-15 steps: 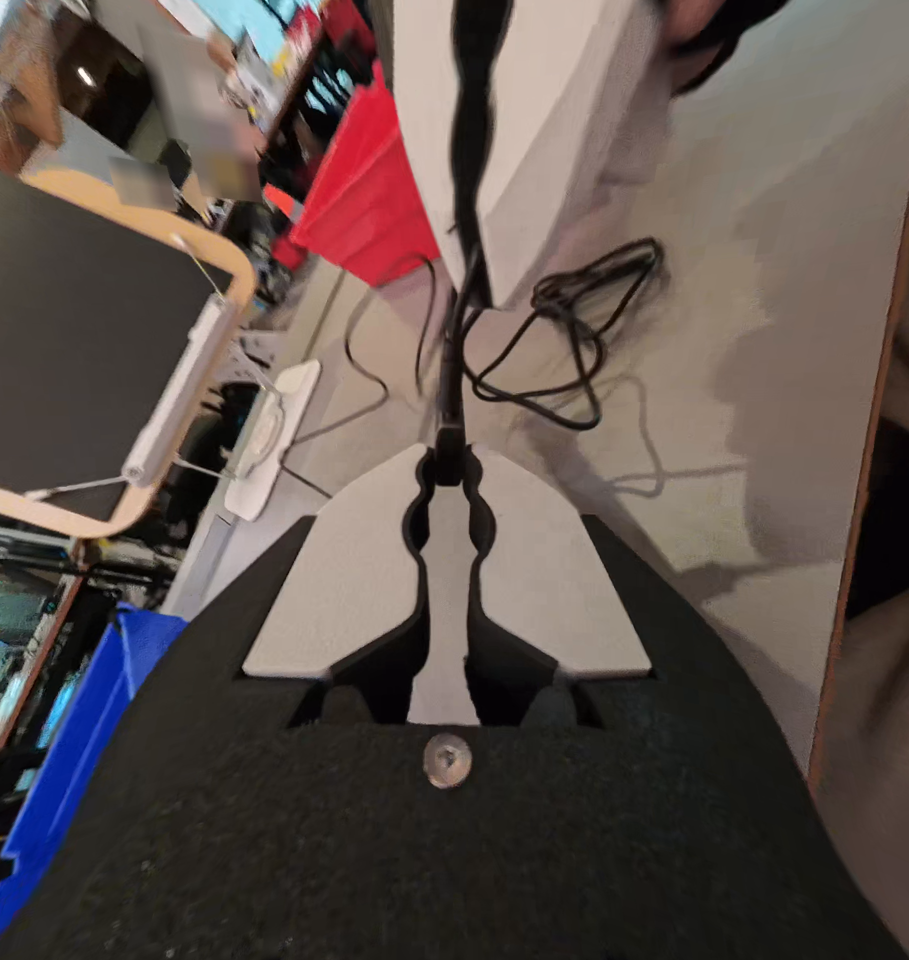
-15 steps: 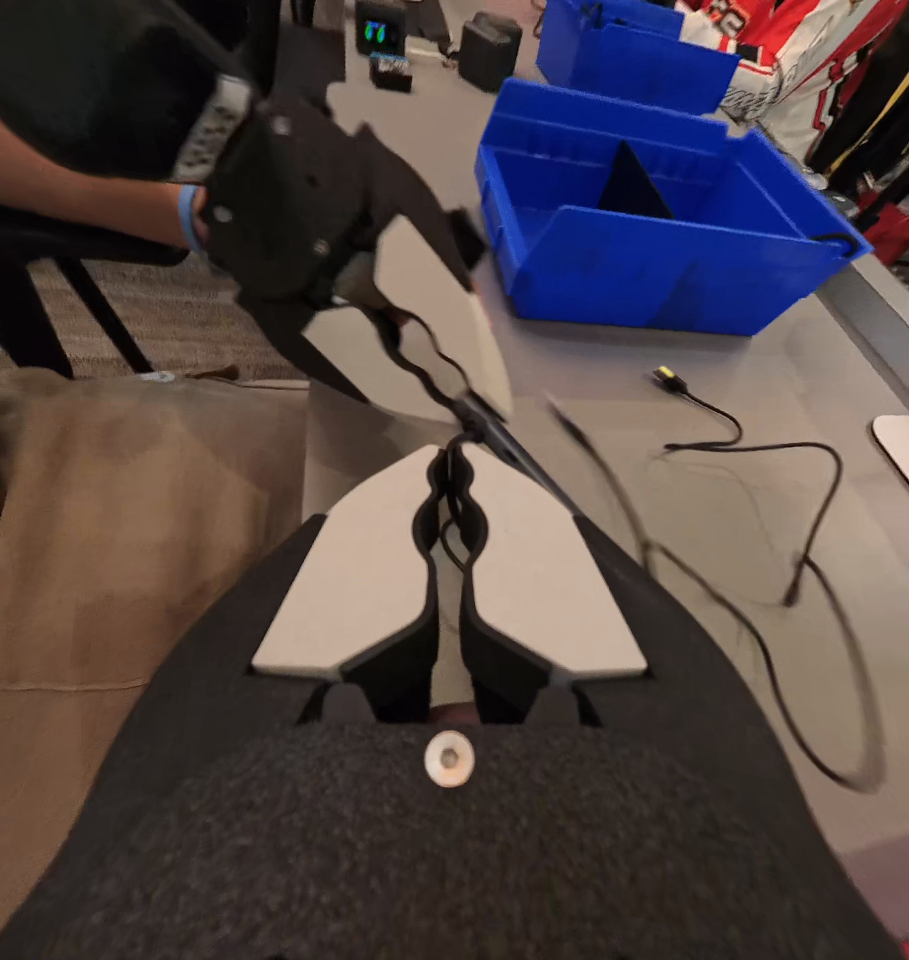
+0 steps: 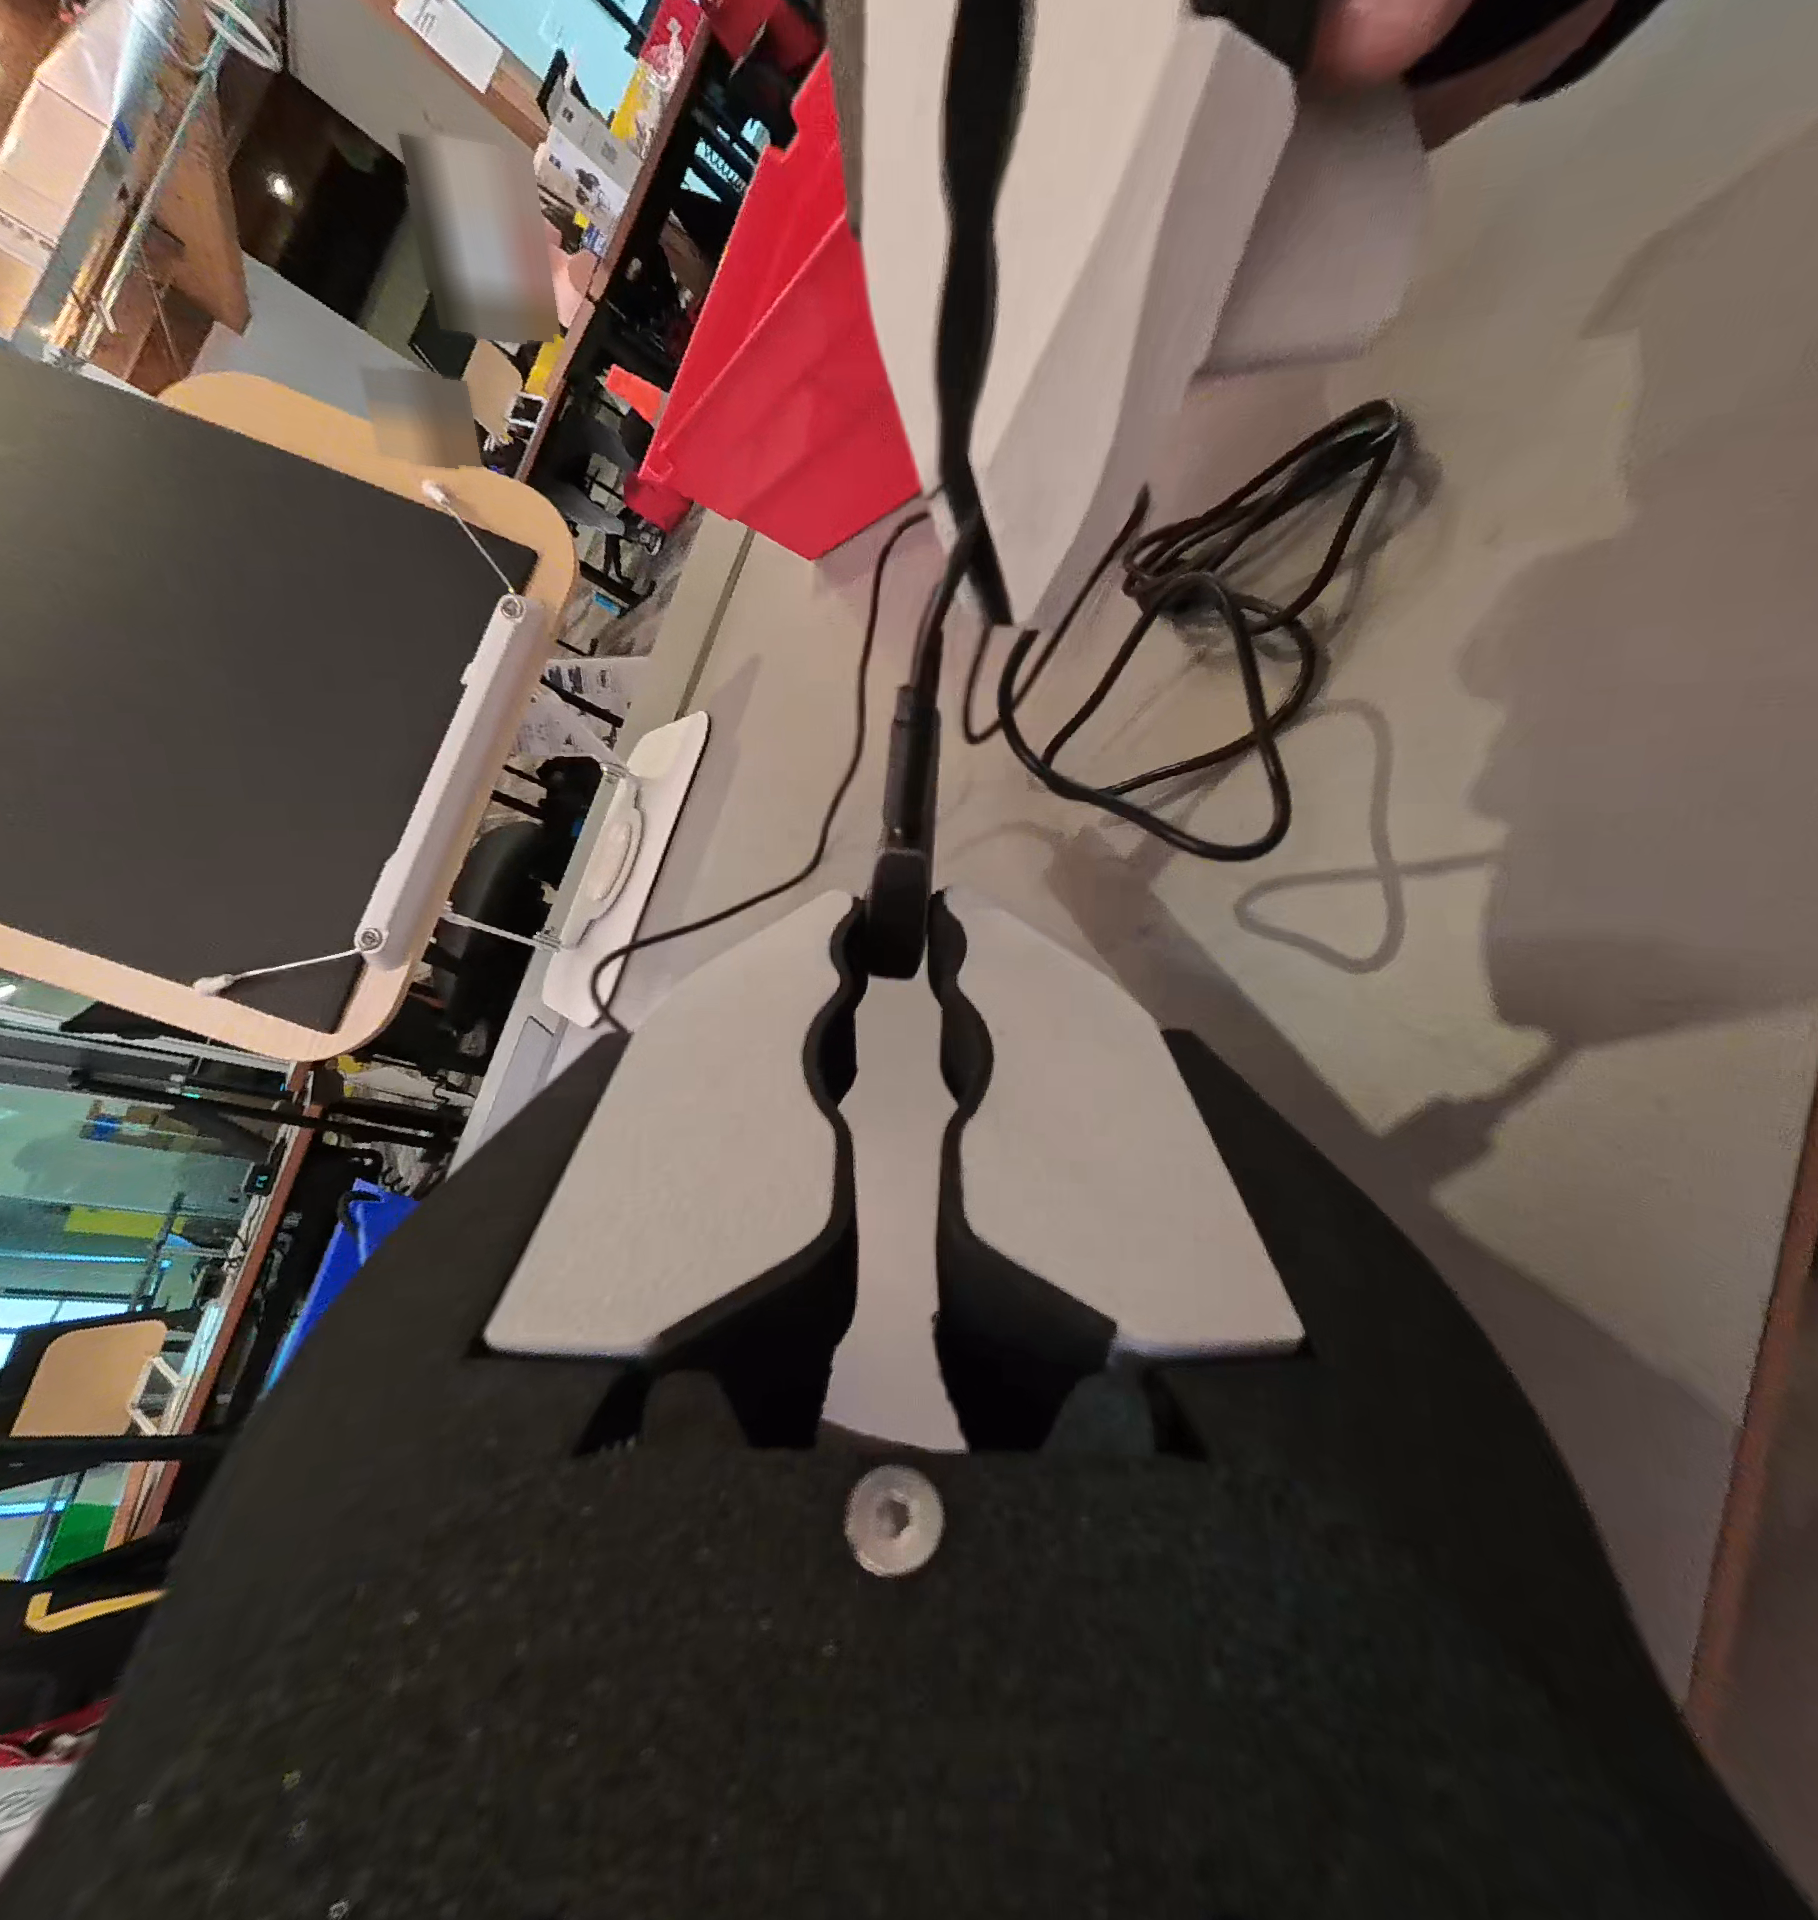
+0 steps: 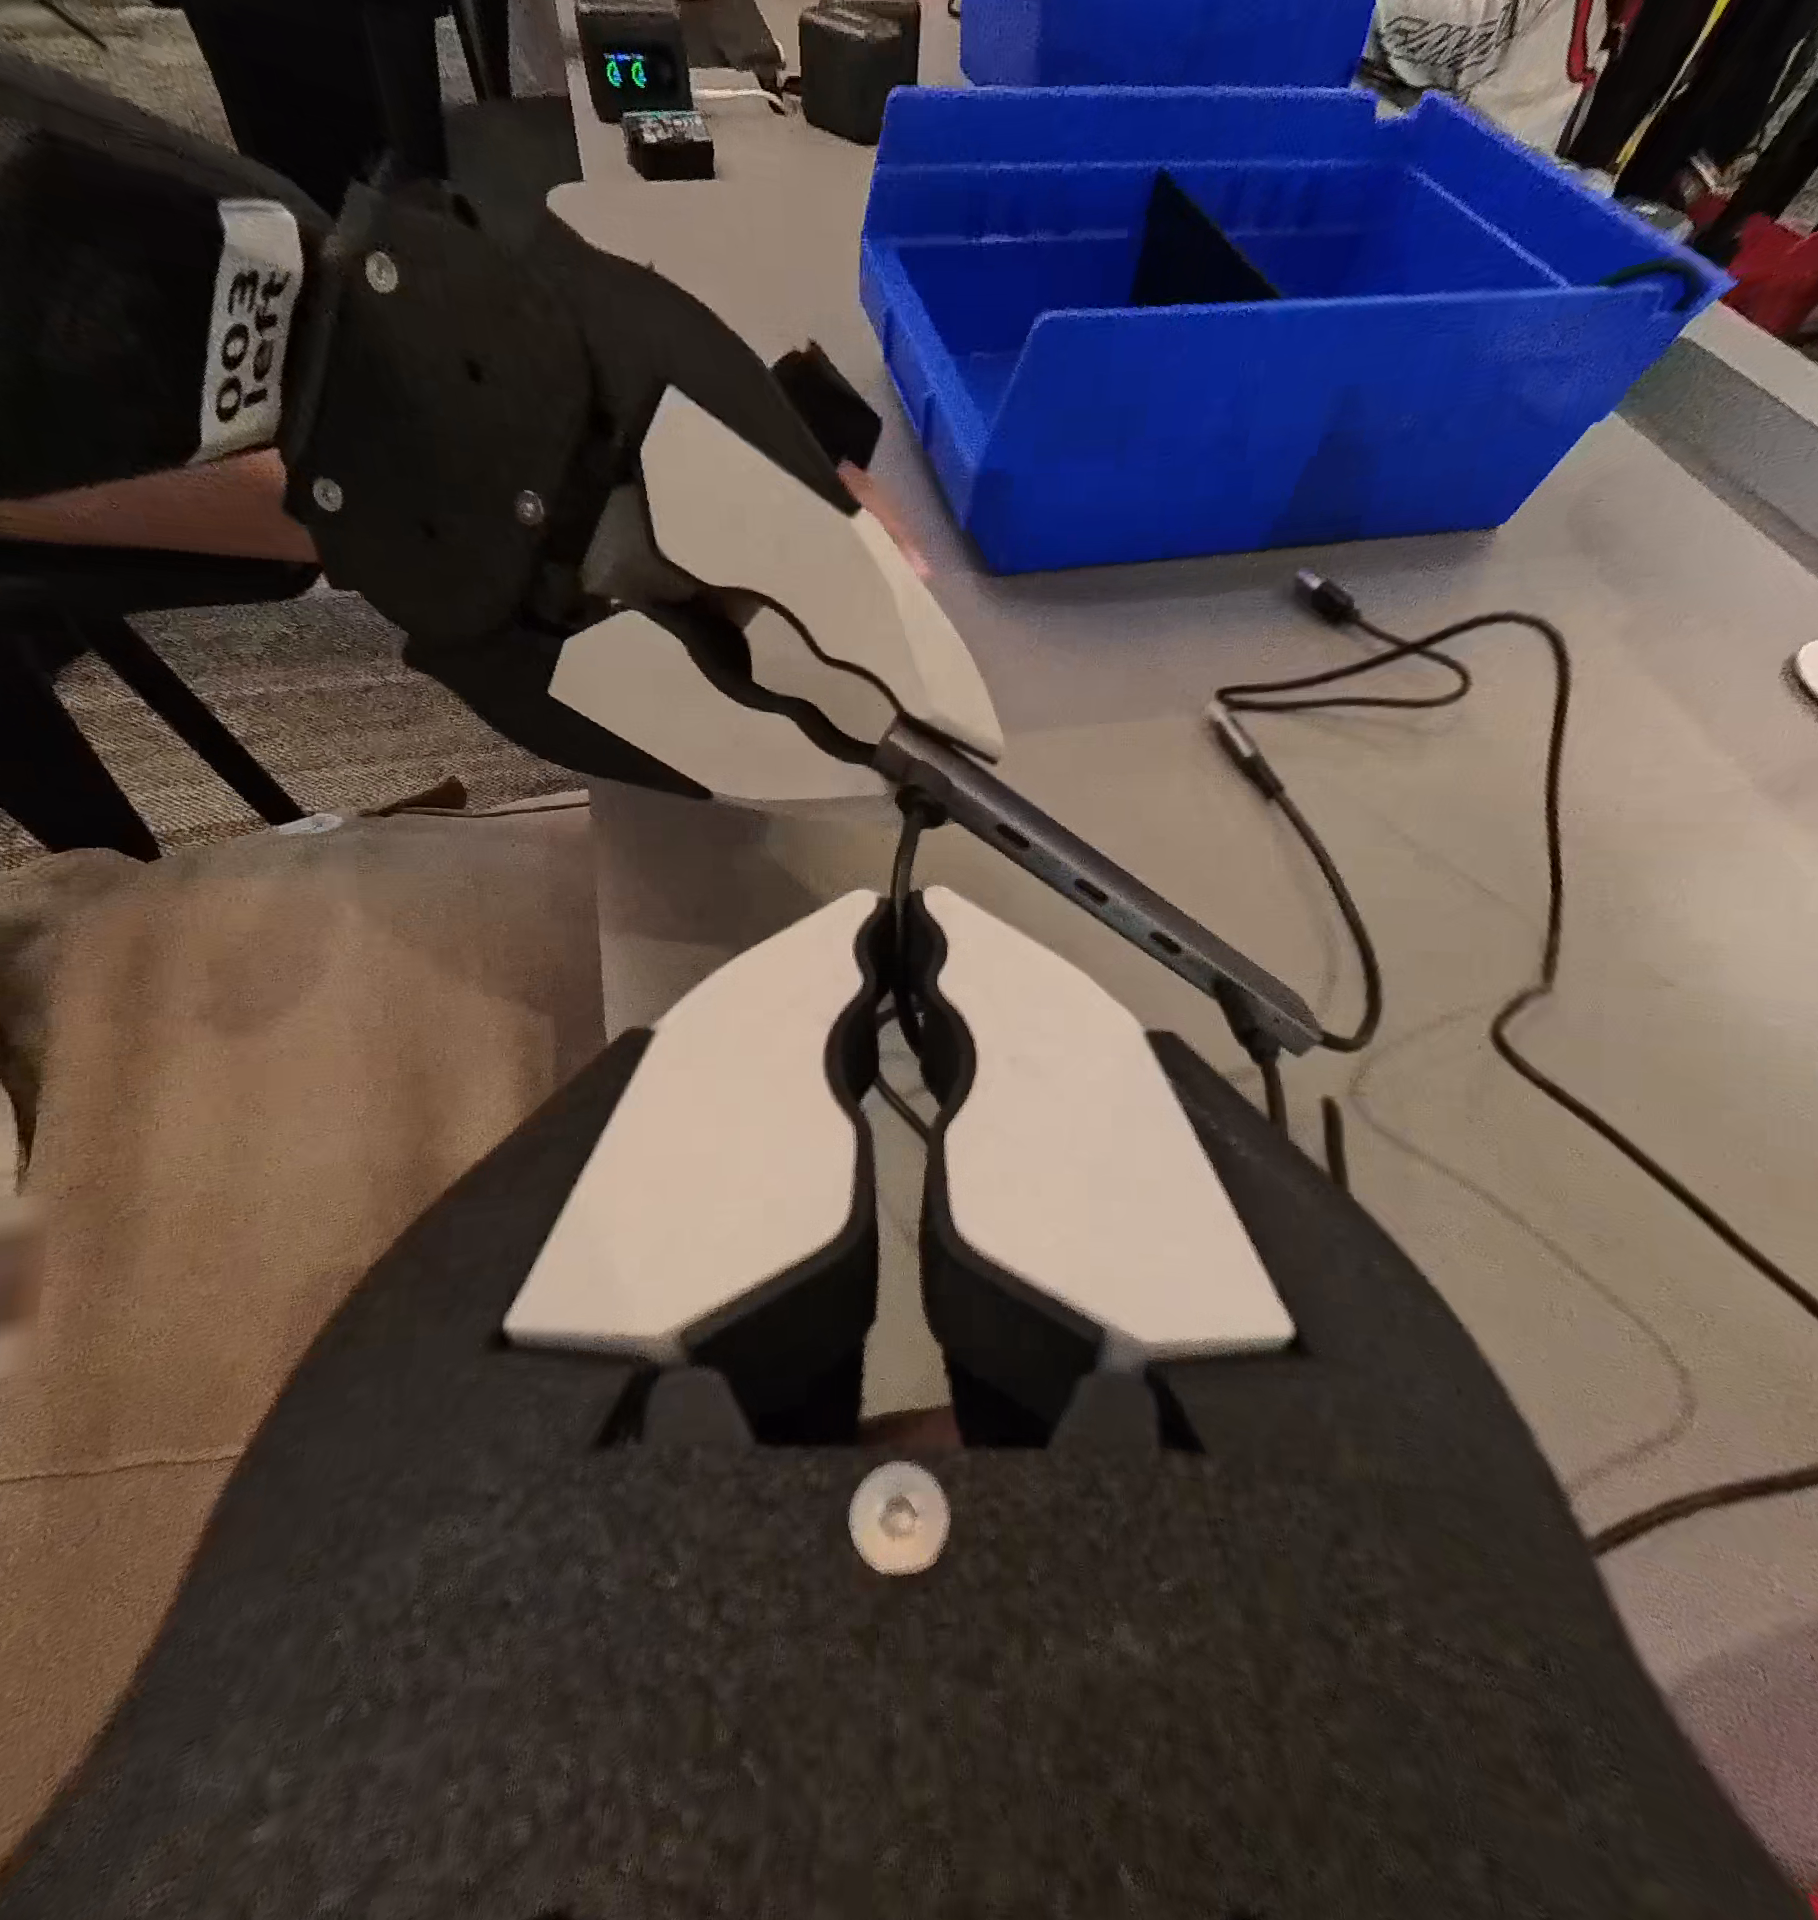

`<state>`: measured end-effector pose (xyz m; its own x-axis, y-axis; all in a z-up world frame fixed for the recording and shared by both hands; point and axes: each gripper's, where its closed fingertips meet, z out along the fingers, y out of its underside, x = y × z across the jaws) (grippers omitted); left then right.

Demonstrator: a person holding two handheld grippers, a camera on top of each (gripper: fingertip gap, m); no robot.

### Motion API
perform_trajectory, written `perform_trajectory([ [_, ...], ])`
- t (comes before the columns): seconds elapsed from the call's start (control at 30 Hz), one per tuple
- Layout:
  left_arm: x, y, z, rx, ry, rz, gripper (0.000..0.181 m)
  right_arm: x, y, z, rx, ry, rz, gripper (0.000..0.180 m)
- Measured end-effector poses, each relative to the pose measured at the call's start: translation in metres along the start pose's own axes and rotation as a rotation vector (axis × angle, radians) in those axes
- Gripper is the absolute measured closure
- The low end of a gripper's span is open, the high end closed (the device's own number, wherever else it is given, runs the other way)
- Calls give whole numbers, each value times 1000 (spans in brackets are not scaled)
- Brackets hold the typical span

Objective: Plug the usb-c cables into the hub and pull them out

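One blue bin (image 4: 1248,343) holds a black divider (image 4: 1191,255) upright inside

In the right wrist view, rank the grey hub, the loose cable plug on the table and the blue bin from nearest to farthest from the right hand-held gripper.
1. Grey hub: just ahead of the right hand-held gripper, slightly right, held off the table.
2. Loose cable plug: farther, right of centre, on the table.
3. Blue bin: farthest, at the back right.

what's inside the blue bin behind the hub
The blue bin shows only a dark divider standing upright in it. Its front wall hides the floor nearest the camera, so small items there cannot be ruled out.
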<state>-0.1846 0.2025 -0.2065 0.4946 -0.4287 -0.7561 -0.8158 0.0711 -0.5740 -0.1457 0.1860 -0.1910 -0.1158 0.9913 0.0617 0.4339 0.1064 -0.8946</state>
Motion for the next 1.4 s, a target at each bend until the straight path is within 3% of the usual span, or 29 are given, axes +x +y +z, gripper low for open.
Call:
perform_trajectory([
  [0.27,13,-9,9,43,43,23,166,-20,7,1,41,-179,29,178],
  [0.53,11,1,15,-60,5,93,171,1,7,2,3,-22,52,177],
  [0.7,3,1,11,-61,-100,207,171,-4,-4,18,16,77,200,151],
  [0.83,1,1,12,-75,-135,233,171,6,-3,27,39,148,225,162],
  [1.2,-5,3,14,-63,-147,207,171,5,-5,32,91,186,298,170],
  [1.3,-31,52,10,-206,-196,154,171,18,-11,6,128,232,285,170],
  [1.4,-55,44,-7,-118,-239,46,171,30,-8,-20,131,198,281,170],
])
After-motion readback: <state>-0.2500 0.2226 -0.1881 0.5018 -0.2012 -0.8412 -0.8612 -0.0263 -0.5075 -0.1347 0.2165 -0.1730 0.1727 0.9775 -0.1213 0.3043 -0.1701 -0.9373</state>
